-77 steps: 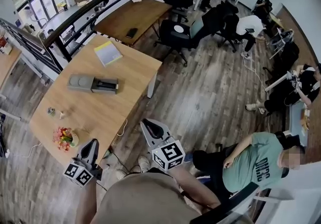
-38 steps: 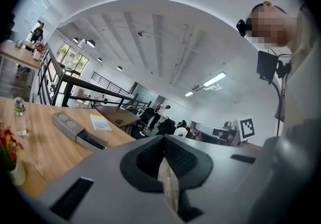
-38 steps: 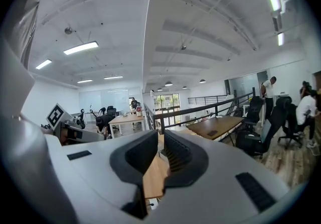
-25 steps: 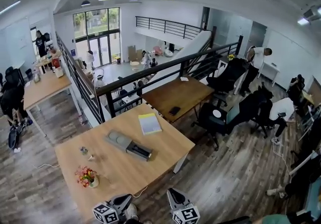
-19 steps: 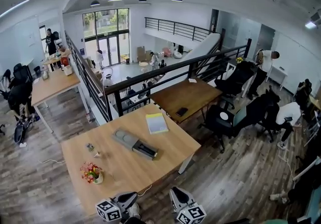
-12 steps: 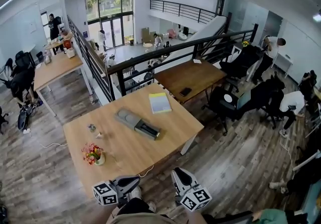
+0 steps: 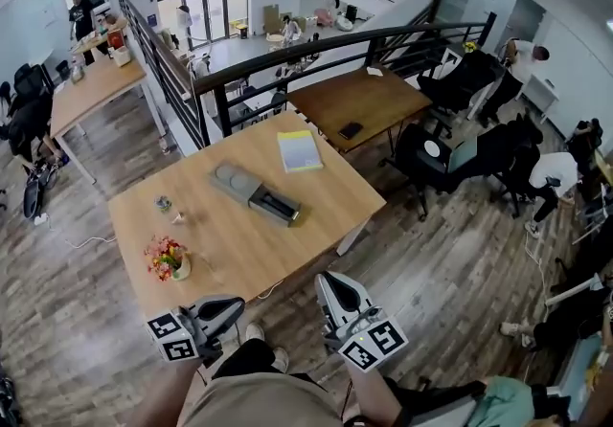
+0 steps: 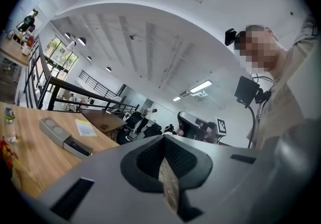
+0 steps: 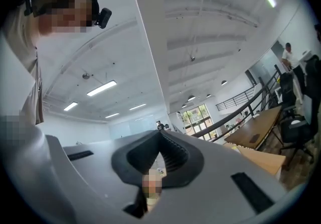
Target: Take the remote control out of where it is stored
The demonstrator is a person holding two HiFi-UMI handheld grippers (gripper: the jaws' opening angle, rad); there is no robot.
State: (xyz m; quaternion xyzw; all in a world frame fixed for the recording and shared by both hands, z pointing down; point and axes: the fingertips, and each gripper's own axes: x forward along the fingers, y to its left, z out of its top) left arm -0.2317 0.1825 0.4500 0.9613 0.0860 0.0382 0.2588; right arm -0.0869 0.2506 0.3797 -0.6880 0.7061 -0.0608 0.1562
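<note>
So the biggest thing here is the long light wooden table (image 7: 230, 243), seen from above. The 2 grey handheld grippers sit off its near edge, over the plank floor rather than over the tabletop. The left gripper (image 7: 238, 304) is clenched with nothing in it, the tips meeting in its own view. The right gripper (image 7: 328, 280) has just been closing its jaws and they're pressed together now, also with nothing between them.

Next down in size is the flat grey oblong storage case (image 7: 236, 183), lying in the middle of the table. It has 2 round dents on its lid end and an open tray at the other end. A yellow-covered notebook (image 7: 300, 150) lies flat near the far edge, just beyond the case.

The slim black remote control (image 7: 277, 209) is in that open tray, lying flat. It's well apart from both grippers, further up the table and roughly in the lane between them. Its long axis follows the case, running diagonally from upper left to lower right in the head view. Can't tell which end is its front, it's too small.
</note>
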